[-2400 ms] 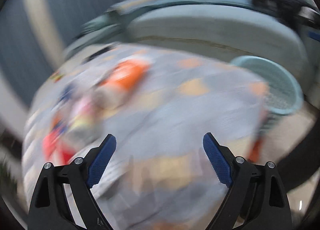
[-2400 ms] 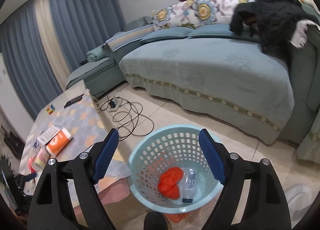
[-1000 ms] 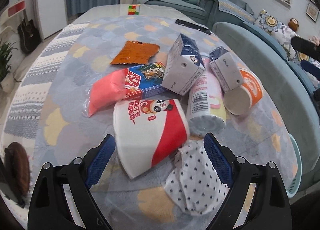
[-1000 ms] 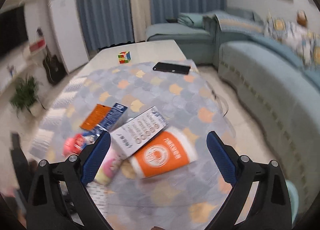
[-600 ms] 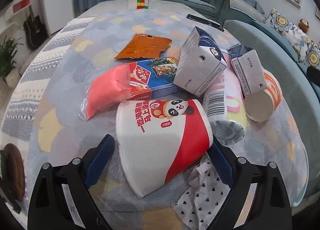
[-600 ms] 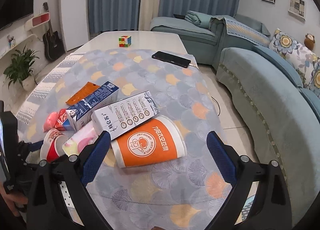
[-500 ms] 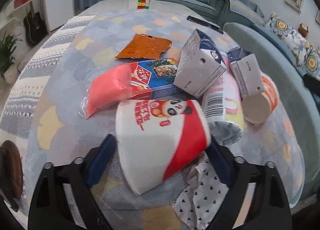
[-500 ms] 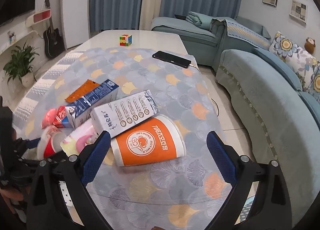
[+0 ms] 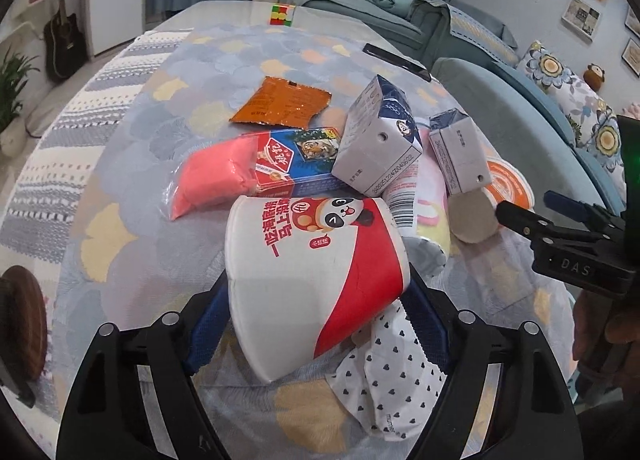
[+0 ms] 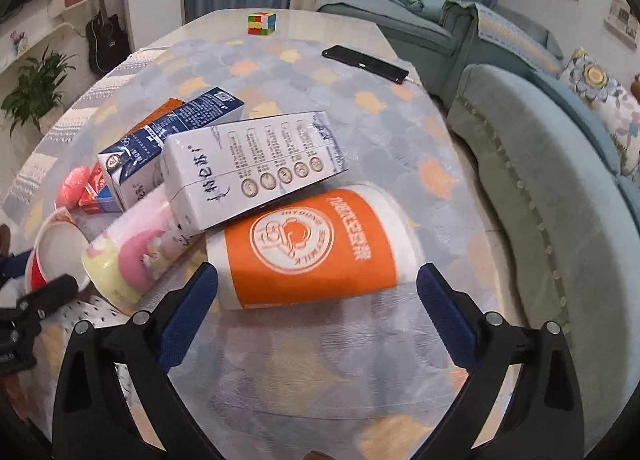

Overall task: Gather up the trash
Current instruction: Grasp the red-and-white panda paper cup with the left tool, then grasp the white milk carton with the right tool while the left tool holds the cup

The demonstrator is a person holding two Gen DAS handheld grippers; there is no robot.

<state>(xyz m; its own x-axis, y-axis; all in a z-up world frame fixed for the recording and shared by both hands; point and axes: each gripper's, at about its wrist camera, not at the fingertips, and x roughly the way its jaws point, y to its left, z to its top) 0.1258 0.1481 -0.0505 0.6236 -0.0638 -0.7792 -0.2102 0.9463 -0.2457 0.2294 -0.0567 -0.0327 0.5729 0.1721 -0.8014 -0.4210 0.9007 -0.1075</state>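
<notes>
Left gripper (image 9: 316, 324) has closed in around one panda cup (image 9: 308, 272).

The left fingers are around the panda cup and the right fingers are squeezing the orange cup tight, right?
Not quite. In the right wrist view the right gripper is open: its fingers stand apart on either side of the orange cup and do not squeeze it. The left wrist view shows the left gripper around the panda cup.

Left gripper (image 9: 316, 312) has advanced and closed its pads against the panda cup (image 9: 308, 272), previously apart from it. Right gripper (image 10: 318, 296) has descended toward the orange cup (image 10: 312, 248), jaws wide.
</notes>
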